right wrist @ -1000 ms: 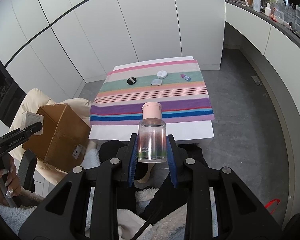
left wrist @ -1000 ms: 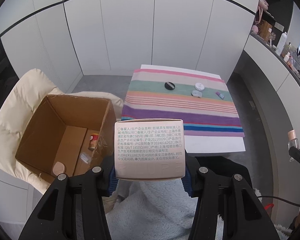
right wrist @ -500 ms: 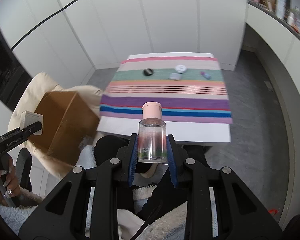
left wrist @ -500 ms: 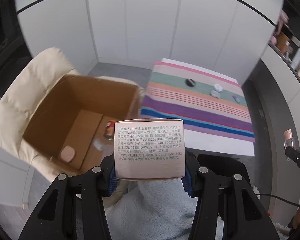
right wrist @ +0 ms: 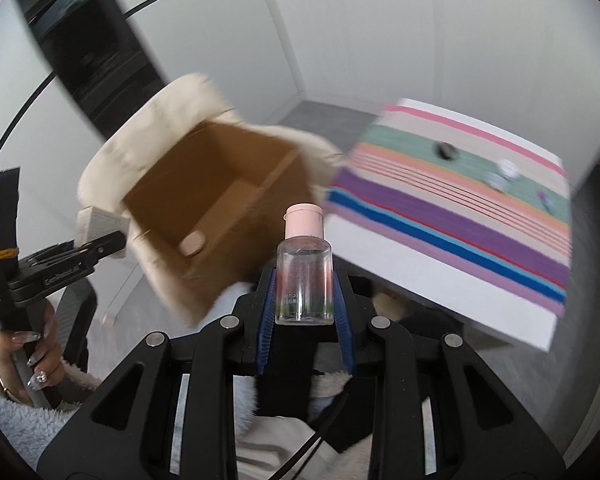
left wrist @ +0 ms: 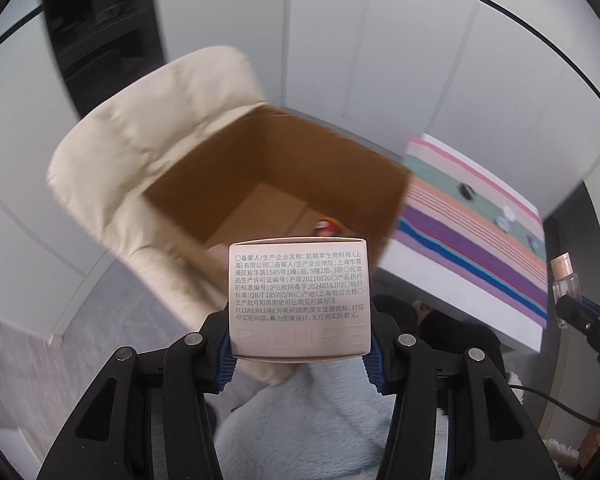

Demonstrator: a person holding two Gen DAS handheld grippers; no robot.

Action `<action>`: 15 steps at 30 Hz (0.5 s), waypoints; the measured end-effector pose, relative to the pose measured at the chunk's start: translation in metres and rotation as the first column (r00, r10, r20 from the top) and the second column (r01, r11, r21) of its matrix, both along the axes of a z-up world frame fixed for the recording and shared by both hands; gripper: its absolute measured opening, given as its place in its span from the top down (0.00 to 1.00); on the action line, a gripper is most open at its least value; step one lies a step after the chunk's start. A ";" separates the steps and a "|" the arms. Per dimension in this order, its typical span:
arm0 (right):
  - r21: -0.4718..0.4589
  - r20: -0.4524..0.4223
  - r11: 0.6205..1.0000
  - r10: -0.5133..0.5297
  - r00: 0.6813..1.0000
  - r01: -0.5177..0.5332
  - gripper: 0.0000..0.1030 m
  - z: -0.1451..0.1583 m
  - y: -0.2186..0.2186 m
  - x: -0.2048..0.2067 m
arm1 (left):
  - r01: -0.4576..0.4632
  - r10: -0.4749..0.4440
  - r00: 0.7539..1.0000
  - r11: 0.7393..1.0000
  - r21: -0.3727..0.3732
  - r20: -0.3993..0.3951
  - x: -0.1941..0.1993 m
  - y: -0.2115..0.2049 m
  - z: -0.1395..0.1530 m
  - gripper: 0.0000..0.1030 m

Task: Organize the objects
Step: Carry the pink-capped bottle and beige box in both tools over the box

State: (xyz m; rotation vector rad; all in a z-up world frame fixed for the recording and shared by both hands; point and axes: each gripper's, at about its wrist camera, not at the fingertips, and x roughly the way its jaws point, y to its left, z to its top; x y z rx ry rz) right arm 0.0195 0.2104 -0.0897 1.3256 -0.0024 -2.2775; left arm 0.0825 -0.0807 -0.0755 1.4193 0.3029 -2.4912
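Two carries mid-transfer: left claw (left wrist: 299, 354) clamped on pink carton (left wrist: 298, 300), right claw (right wrist: 304, 314) clamped on clear bottle (right wrist: 304, 280). Next: centre over cardboard box (left wrist: 352, 152), lower, release.

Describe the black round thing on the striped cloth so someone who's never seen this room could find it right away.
Find the table under the striped cloth, right of the cardboard box. On the cloth's green band lies a row of small items; the black round thing is the one nearest the box. It is the only dark piece: its neighbours are pale discs.
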 end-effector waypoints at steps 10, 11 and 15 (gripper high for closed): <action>0.011 -0.007 0.971 0.237 0.971 -0.237 0.72 -0.002 -0.101 0.010 | -0.109 0.109 0.994 0.994 0.003 0.008 0.019 -0.050 -0.006 0.49; 0.006 -0.004 0.969 0.247 0.969 -0.247 0.72 -0.003 -0.108 0.008 | -0.111 0.111 0.994 0.994 0.006 0.006 0.015 -0.053 -0.007 0.49; 0.000 -0.008 0.961 0.278 0.961 -0.278 0.72 -0.001 -0.127 -0.001 | -0.120 0.121 0.993 0.992 -0.039 0.000 -0.011 -0.066 -0.009 0.49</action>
